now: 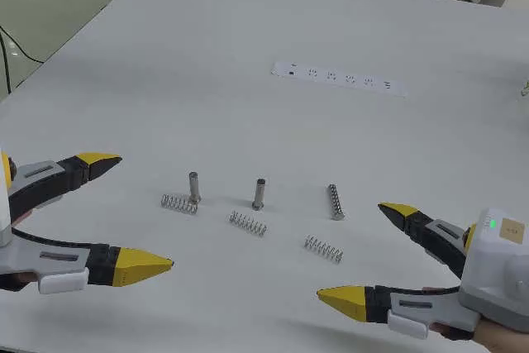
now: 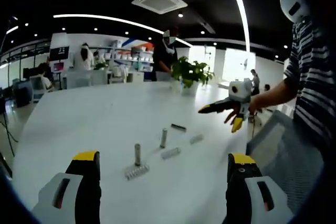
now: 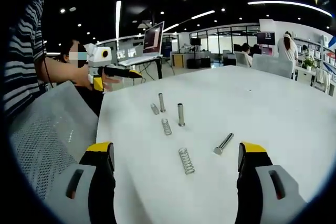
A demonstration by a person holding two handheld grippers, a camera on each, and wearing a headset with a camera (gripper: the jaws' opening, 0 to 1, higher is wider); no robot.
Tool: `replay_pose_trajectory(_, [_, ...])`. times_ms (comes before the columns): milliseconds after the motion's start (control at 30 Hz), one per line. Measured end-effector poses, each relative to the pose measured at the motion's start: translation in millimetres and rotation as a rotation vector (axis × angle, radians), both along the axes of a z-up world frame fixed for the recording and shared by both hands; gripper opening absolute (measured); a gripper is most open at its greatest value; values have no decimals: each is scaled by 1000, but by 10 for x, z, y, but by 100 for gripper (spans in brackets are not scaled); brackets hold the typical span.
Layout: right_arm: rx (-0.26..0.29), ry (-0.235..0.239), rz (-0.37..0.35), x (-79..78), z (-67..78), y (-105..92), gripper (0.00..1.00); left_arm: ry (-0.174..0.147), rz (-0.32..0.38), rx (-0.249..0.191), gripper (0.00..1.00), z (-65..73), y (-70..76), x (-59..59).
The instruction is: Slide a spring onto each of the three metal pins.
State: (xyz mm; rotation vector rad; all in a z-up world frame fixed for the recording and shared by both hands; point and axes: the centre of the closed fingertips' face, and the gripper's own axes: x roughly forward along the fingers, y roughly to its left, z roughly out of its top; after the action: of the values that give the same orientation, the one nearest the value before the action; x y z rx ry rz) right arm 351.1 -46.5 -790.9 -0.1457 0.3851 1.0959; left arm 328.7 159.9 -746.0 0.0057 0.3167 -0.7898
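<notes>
Two metal pins stand upright on the white table, the left pin (image 1: 193, 186) (image 2: 137, 154) and the middle pin (image 1: 259, 193) (image 2: 163, 138). A third pin (image 1: 335, 202) (image 3: 224, 143) lies on its side to the right. Three loose springs lie flat in front of them: one (image 1: 179, 203) touching the left pin's base, one (image 1: 248, 222) in the middle, one (image 1: 322, 248) (image 3: 186, 160) at the right. My left gripper (image 1: 124, 211) (image 2: 164, 157) hovers open at the left, empty. My right gripper (image 1: 368, 252) (image 3: 176, 148) hovers open at the right, empty.
A white power strip (image 1: 339, 78) lies flat farther back on the table (image 1: 165, 55). A mesh chair (image 3: 47, 129) stands by the table's near edge. People and desks are in the room beyond.
</notes>
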Motion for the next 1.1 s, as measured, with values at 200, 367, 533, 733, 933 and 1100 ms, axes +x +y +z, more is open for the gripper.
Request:
replay_pose_trajectory(200, [3,-3,1,1,16,5,99,-1,-1,-1,98,-1,-8,-14])
replay_pose_trajectory(367, [2,-4,-1,-2,20,-4,99,-3,2,4,98,-2,16,-7])
replay_pose_trajectory(533, [0,-4,-3,-1,19,-14,99,-3,8,8,98,-12,41,-4])
replay_pose_trajectory(733, [0,-3,-8,6,21,-10,99,3,6,3,98,-22,36,-3])
replay_pose_trajectory(933, [-6,-1,-3,2,12,-6,99,0,14,-18,98,3,32,8])
replay_pose_trajectory(1100, [-2,2,-7,21,13,-15,98,2,14,-14,97,-6,45,0])
